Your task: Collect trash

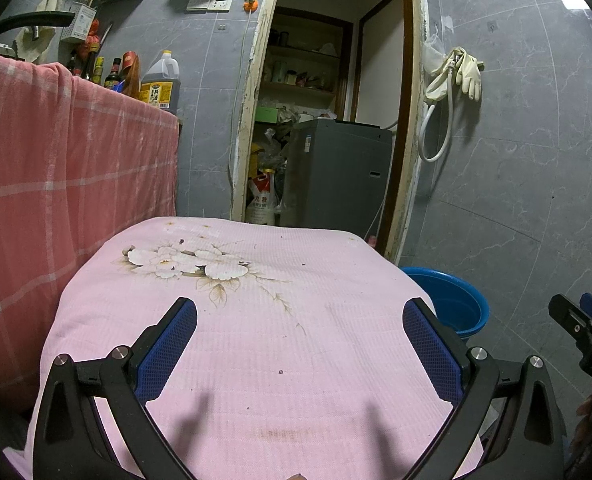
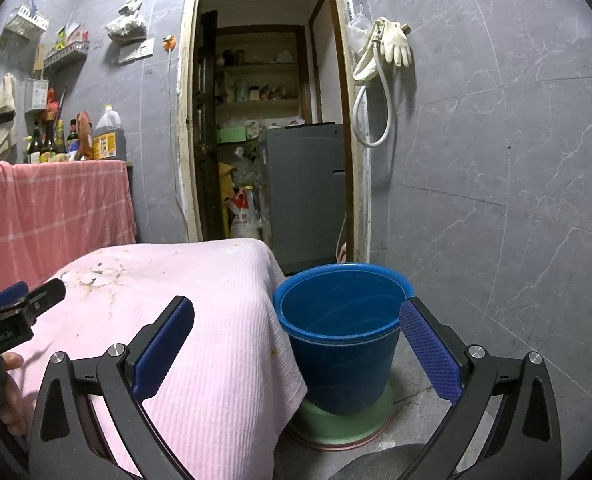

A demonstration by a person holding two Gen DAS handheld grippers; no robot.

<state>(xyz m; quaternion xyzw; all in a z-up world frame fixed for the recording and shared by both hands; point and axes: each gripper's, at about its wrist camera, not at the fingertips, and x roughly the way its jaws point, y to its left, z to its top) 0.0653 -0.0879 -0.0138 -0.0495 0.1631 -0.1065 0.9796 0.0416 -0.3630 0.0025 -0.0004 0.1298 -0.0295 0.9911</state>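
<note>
Where the grey tiled wall (image 2: 495, 160) is broken by an open doorway (image 1: 335, 92), a storeroom with shelves and a grey appliance (image 1: 337, 168) is seen beyond. A pink cloth (image 1: 256, 340) with a white flower print is spread over the near counter, and a red checked cloth (image 1: 56, 168) is draped over a higher counter at the left, where bottles and a large oil jug (image 1: 160, 84) are stood. A blue bucket (image 2: 341, 336) is set on the floor just beside the pink cloth's right edge, resting on a green basin (image 2: 335, 420); its inside appears empty. Pale rubber gloves (image 1: 465, 72) and a white hose are hung by the doorway. The left hand-held gripper (image 1: 299, 344) is held over the pink cloth, jaws wide apart, nothing between them. The right hand-held gripper (image 2: 297, 344) — jaws equally spread and empty — is pointed toward the bucket. Small dark crumbs (image 1: 281, 371) are scattered on the pink cloth — the only trash visible.
</note>
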